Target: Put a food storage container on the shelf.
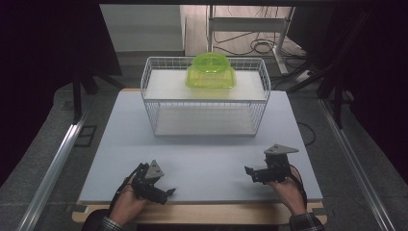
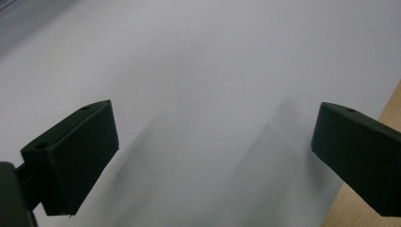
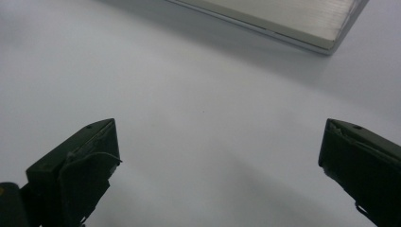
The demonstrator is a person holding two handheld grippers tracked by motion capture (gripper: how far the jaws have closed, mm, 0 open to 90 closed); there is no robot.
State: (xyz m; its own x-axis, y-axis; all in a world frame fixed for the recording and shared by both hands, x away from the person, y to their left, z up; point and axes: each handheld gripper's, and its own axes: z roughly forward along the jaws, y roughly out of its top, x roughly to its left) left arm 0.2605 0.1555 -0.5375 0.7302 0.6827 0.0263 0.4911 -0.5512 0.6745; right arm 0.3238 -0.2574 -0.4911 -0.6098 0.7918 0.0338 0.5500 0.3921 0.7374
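2 black jaws of the left gripper (image 2: 213, 151) are standing wide apart, holding nothing, hovering over a pale grey table surface (image 2: 203, 61); a wooden edge (image 2: 390, 109) is showing at right.

rack (image 3: 283, 23) getting cropped by top edge in right gripper view; green container (image 1: 210, 71) interior reading too blurry through wire in high view

A pale grey table (image 1: 202, 159) sits on a wooden board (image 1: 202, 213), with dark floor around, metal rails (image 1: 55, 161) alongside and cables (image 1: 260, 46) lying beyond.
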